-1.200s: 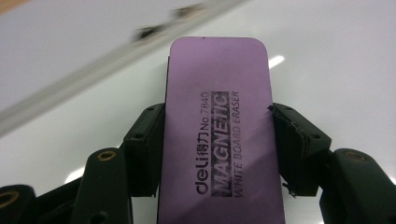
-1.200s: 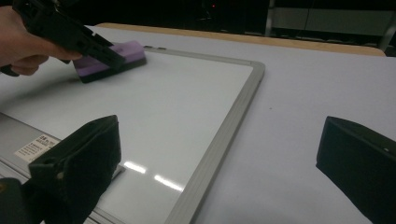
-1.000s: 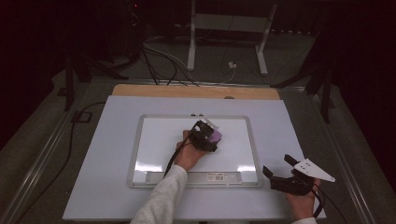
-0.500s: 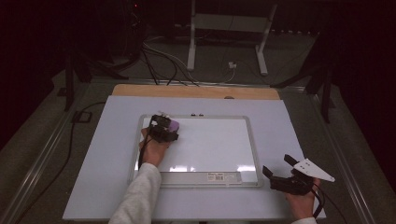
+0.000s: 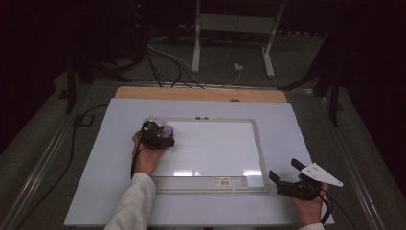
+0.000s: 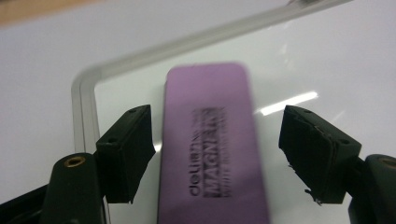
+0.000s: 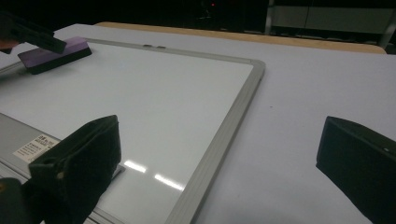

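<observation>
While the whiteboard [image 5: 210, 148] looks wiped clean, the purple eraser [image 6: 210, 140] lies flat at its far left corner. Straddling it, the left gripper [image 6: 215, 158] has just opened its jaws, pads clear. Beside the board's near right corner, the right gripper [image 5: 283, 173] rests open and empty; little seems left.

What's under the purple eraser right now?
The purple rectangular eraser lies flat on the white whiteboard, near its grey-framed far-left corner. The board surface directly beneath it is covered.

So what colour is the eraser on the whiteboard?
Purple with black lettering on the eraser; it shows best in the left gripper view.
</observation>
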The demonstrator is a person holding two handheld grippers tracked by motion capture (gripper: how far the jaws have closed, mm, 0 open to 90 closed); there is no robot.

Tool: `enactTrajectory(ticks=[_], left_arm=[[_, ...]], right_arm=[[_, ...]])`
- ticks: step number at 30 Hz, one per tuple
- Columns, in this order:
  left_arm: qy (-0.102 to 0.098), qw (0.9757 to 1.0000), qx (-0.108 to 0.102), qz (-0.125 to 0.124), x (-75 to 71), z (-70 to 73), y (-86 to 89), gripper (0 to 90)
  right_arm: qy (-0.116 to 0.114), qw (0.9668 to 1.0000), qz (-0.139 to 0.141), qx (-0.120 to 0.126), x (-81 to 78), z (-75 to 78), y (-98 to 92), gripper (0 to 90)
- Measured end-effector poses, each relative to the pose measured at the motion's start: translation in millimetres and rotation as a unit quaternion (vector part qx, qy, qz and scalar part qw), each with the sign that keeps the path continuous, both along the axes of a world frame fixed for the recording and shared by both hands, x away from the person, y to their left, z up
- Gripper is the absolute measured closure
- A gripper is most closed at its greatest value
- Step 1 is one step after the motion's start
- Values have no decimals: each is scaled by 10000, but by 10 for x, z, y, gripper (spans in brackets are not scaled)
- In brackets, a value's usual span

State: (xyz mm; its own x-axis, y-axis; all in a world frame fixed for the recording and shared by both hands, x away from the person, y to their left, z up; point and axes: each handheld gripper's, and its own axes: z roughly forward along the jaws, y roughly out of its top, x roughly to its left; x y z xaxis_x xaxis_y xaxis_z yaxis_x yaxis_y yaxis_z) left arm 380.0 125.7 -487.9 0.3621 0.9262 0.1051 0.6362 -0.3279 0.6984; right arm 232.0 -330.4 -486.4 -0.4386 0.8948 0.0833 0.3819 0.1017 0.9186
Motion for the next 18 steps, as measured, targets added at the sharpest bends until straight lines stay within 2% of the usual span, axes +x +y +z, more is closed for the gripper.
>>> enactTrajectory(ticks=[2, 4, 7, 8, 10, 14, 18], left_arm=[[-128, 9994, 57, -314, -62, 25, -20, 286], [-149, 9984, 29, -538, -94, 16, -37, 317], [5, 9969, 46, -791, -105, -24, -34, 360], [57, 9965, 64, -826, -103, -45, -31, 380], [32, 9967, 30, -813, -105, -47, -21, 398], [51, 9967, 81, -804, -88, -48, -18, 387], [23, 9973, 47, -730, -70, -60, -10, 359]], right_arm=[[3, 10000, 2, 3, -3, -2, -1, 1], [-4, 10000, 8, -16, -7, 0, -1, 1], [-14, 10000, 10, -20, -12, 3, 1, 1], [-9, 10000, 9, -16, -11, 3, 1, 1], [-6, 10000, 5, -16, -10, 2, 1, 1], [-1, 10000, 8, -21, -10, 1, 7, 1], [-4, 10000, 6, -10, -14, 5, -3, 1]])
